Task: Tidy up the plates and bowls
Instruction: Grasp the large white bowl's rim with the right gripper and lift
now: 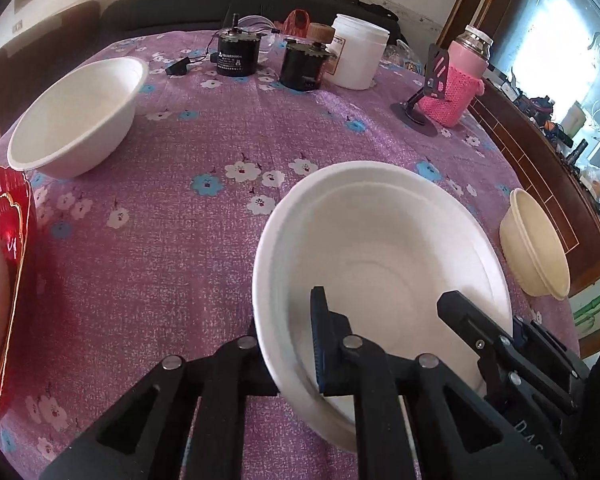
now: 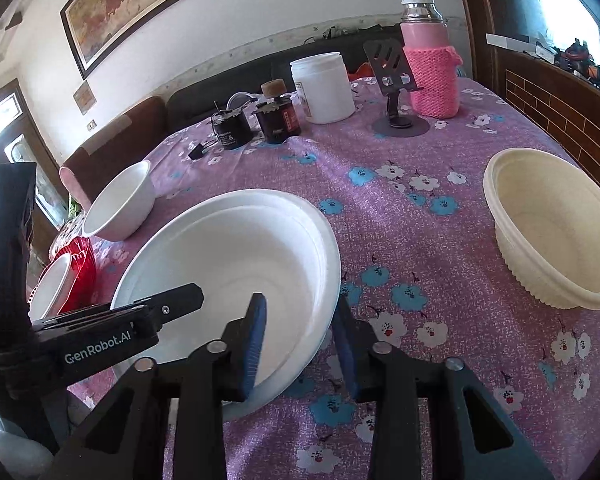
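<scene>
A large white bowl point(image 1: 380, 256) point(image 2: 236, 256), which looks like two nested bowls, sits on the purple flowered tablecloth point(image 1: 172, 264). My left gripper point(image 1: 288, 344) straddles its near left rim, one finger inside, one outside. My right gripper point(image 2: 300, 344) straddles its right rim the same way. Whether either one squeezes the rim is unclear. A smaller white bowl point(image 1: 80, 116) point(image 2: 120, 208) stands at the far left. A cream ribbed bowl point(image 1: 536, 244) point(image 2: 556, 228) stands at the right. A red plate point(image 1: 16, 264) point(image 2: 82, 272) with a white dish on it lies at the left edge.
At the back stand two black motors point(image 1: 236, 54), a white jar point(image 1: 358, 52), a phone stand point(image 1: 424, 92) and a pink knitted thermos point(image 1: 460, 80). A dark wooden cabinet point(image 2: 560, 108) borders the table on the right.
</scene>
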Demonstrator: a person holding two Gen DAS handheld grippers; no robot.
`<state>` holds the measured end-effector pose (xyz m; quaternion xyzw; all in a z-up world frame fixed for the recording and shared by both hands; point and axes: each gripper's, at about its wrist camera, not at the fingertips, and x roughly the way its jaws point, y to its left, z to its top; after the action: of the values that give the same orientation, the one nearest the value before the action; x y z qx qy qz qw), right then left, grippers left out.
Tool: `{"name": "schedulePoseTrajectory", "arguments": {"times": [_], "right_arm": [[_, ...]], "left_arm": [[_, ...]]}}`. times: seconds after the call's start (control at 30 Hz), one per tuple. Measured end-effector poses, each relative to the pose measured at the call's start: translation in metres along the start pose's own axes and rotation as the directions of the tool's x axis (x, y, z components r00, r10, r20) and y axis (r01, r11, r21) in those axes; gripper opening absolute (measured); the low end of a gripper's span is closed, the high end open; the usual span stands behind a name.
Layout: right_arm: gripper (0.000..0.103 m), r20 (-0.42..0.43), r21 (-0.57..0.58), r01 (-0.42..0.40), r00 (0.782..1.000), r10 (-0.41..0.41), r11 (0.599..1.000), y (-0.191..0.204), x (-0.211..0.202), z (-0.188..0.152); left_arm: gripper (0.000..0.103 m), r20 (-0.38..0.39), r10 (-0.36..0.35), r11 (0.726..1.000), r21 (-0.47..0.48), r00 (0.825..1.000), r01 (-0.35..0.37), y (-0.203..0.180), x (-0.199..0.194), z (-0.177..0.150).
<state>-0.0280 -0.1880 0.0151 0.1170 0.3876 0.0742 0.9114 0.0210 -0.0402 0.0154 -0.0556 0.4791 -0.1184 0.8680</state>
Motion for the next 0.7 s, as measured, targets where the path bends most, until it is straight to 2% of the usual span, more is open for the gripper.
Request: {"name": "schedulePoseTrajectory", "arguments": {"times": [0.1,0.27,0.37,0.5,0.7], "right_arm": [[0.022,0.011,0.007,-0.015,1.000,0.015,1.000,-0.001,-0.002,0.000],[0.021,0.051,-0.014,-0.045,0.998,0.046,0.999,0.009,-0.012,0.000],[0.021,0.042,-0.017,-0.074,0.996,0.074,0.997,0.023,-0.020,0.000],[0.021,0.028,-0.058,-0.114,0.993,0.116,0.992,0.061,-0.030,0.003],[0.022,0.001,-0.173,-0.192,0.981,0.195,0.966,0.143,-0.029,0.018]], "left_arm": [[0.010,0.025,0.005,1.000,0.004,1.000,-0.005,0.001,-0.011,-0.002],[0.011,0.074,0.024,1.000,0.014,0.997,-0.025,0.006,-0.037,-0.007],[0.011,0.114,0.035,0.999,0.001,0.993,-0.036,0.018,-0.060,-0.010],[0.012,0.167,0.056,0.998,-0.052,0.984,-0.048,0.050,-0.095,-0.015],[0.012,0.234,0.143,0.983,-0.145,0.962,-0.112,0.118,-0.144,-0.015]]}}
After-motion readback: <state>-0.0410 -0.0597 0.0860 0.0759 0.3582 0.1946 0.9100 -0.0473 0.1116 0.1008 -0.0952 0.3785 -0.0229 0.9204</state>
